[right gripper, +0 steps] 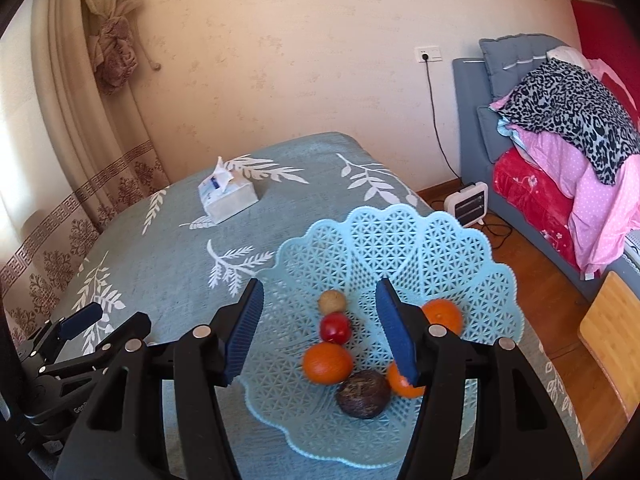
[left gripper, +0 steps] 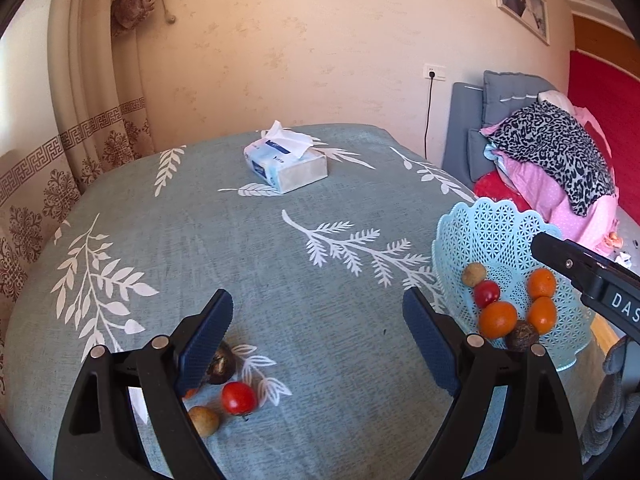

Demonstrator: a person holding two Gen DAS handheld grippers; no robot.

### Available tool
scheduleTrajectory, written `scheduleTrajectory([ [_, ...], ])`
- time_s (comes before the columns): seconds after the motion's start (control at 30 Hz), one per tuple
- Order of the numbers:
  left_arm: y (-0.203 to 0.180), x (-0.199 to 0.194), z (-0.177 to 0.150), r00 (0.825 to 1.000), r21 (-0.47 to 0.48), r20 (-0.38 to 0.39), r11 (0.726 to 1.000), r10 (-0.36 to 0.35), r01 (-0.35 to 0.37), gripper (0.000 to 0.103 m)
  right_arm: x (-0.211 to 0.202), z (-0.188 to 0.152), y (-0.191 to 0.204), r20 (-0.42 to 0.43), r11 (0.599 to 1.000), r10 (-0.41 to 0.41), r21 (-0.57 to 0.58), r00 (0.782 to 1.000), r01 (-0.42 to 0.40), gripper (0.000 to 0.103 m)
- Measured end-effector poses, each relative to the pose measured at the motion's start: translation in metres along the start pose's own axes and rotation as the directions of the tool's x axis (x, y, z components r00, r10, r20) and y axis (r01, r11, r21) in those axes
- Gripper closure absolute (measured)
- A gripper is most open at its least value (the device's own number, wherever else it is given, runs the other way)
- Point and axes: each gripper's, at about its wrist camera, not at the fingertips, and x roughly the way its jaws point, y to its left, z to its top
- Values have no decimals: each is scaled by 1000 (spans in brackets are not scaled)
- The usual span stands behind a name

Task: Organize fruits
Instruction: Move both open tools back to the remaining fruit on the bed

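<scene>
- Your basket [right gripper: 460,248] is filling up nicely: inside it you've got three oranges [right gripper: 328,362], one red fruit [right gripper: 335,328], a small tan fruit [right gripper: 332,301] and a dark wrinkled fruit [right gripper: 363,393].
- Your right gripper [right gripper: 320,332] hangs right over that pile, jaws spread wide, nothing between the pads. Looks like a drop-off spot, but that's my read only.
- Over to your left gripper [left gripper: 318,340]: wide open too, empty, hovering above the tablecloth [left gripper: 320,200].
- What's left for you: a red tomato-like fruit [left gripper: 239,398], a tan fruit [left gripper: 204,421] just beside it, and a dark fruit [left gripper: 220,364] half hidden behind your left finger [left gripper: 204,348]. There's a sliver of orange low by that finger too; I can't tell what it is.
- So you're roughly two-thirds through, judging by six in and at least three out.
- Room to move: open cloth lies between the loose fruits and the basket, so your path across is free. The tissue box [left gripper: 286,164] sits well apart at the far side, no bother.
- Watch the edges: the basket sits near the table's right edge, with wooden floor showing beyond it, and its rim flares up, so lift over it rather than nudging it outward.
- The loose fruits are round and could roll if clipped.
</scene>
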Motion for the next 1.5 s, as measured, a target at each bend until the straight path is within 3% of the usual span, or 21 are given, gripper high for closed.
scheduleTrajectory([
  [0.37, 51, -20, -17, 998, -66, 9, 996, 63, -62, 17, -7, -15, 34, -20, 996, 60, -67, 998, -61, 38],
  [0.77, 130, -13, -49, 977, -160, -84, 965, 198, -210, 17, 5, -30, 53, -73, 990, 86, -109, 994, -94, 38],
  [1.07, 136, 2, -67, 976, -170, -141, 967, 166, -189, 17, 17, -43, 64, -124, 982, 101, -144, 987, -118, 38],
  [1.3, 129, 16, -65, 980, -163, -169, 978, 103, -131, 17, 24, -46, 62, -148, 982, 98, -144, 984, -119, 38],
  [1.5, 125, 29, -65, 979, -166, -201, 983, 37, -72, 36, 29, -49, 63, -164, 982, 99, -145, 981, -124, 38],
])
